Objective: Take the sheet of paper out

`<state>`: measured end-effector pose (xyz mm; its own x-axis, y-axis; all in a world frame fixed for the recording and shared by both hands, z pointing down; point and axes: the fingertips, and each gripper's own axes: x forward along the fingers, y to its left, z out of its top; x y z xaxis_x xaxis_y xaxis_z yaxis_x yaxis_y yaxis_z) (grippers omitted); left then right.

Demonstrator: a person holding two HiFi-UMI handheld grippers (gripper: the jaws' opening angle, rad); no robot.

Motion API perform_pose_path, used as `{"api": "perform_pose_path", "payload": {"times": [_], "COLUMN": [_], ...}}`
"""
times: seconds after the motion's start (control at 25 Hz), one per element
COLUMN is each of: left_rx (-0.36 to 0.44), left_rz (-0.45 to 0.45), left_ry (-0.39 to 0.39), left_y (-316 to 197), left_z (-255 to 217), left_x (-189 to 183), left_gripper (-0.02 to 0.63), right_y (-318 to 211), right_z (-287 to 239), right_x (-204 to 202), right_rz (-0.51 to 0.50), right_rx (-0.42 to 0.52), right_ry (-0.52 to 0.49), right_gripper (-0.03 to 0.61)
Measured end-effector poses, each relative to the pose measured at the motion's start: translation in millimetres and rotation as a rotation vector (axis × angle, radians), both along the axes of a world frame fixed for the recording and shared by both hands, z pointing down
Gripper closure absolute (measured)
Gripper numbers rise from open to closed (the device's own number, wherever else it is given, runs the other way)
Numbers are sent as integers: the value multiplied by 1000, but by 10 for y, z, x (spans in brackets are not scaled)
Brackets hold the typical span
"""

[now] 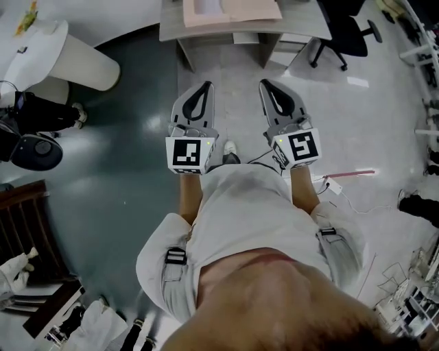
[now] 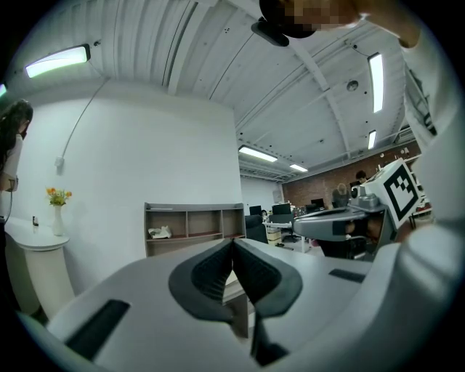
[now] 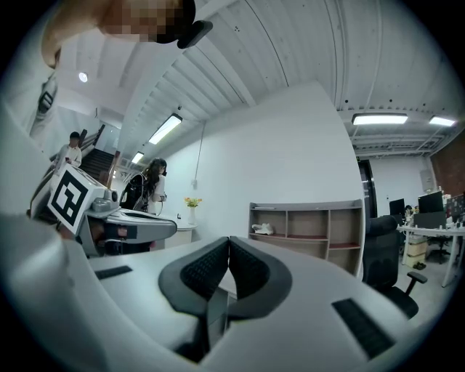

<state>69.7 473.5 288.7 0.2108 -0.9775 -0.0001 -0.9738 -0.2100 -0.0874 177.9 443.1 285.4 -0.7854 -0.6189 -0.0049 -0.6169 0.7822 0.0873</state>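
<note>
Grey wood-topped desk [image 1: 305, 24] stands at the top of the head view, well apart from both grippers. A flat pale pinkish stack of paper [image 1: 236, 9] lies on it. Whether the wanted sheet lies loose on top or is tucked inside a cover cannot be told.

The left grey two-jaw gripper [image 1: 204, 89] and the right grey two-jaw gripper [image 1: 267, 85] are held side by side, pointed level toward the desk. In each gripper view the black ribbed pads [image 2: 207, 276] are seen pressed together with nothing between them.

The step in hand is judged to be the approach. The desk edge should be met squarely, with the black office chair [image 1: 346, 31] at the right kept clear. The jaws should be parted before the stack is reached. One gripper is best used to steady the stack or lift a cover, while a free corner of a single sheet is pinched lightly by the other and drawn out flat, so that it is neither creased nor dragged out with its neighbours.
</note>
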Motion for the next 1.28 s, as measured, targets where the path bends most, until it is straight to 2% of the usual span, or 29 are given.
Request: {"api": "perform_pose_path", "payload": {"times": [0.32, 0.64, 1.28], "left_rx": [-9, -8, -24], "left_rz": [24, 42, 5], "left_ry": [12, 25, -8], "left_y": [-249, -487, -1309], "left_z": [52, 42, 57], "left_x": [-326, -423, -606], "left_gripper": [592, 592, 592], "right_y": [-210, -432, -1331], "right_z": [59, 63, 73], "right_x": [-293, -380, -593], "right_rz": [33, 57, 8], "right_rx": [-18, -24, -25], "right_ry": [8, 23, 5], "right_gripper": [558, 558, 558]}}
